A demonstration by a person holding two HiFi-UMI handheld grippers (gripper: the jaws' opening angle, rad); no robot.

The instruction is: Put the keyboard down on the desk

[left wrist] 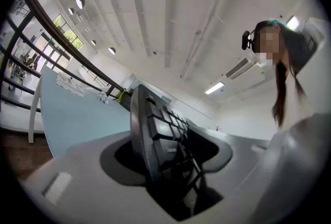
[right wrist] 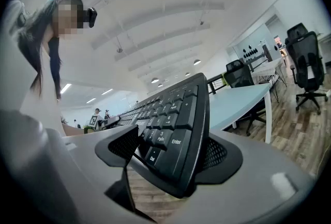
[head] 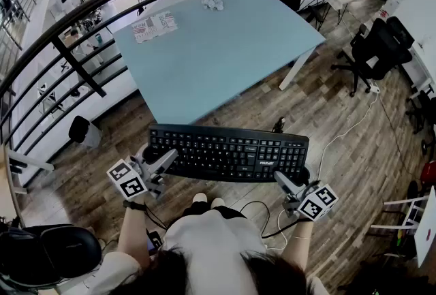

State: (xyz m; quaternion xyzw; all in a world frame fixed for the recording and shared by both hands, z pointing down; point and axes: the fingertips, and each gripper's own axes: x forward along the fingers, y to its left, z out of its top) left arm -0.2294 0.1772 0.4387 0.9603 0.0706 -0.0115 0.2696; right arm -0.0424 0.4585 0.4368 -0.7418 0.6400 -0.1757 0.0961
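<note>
Head view: I see keyboard (head: 228, 152) just short of desk (head: 225, 48), not on it | left gripper (head: 165, 160) clamped on one end | right gripper (head: 282, 182) clamped on other end.

The flat black plastic keyboard (head: 229, 152) is showing white lettering on its keys. The matte grey left gripper (head: 165, 159) is wearing a marker cube (head: 127, 178) chequered in black-and-white squares, and the matte grey right gripper (head: 282, 181) is matching it. The smooth pale blue desk top (head: 218, 55) is sitting on white legs. The plank floor (head: 327, 103) is running in streaky brown wood grain.
</note>
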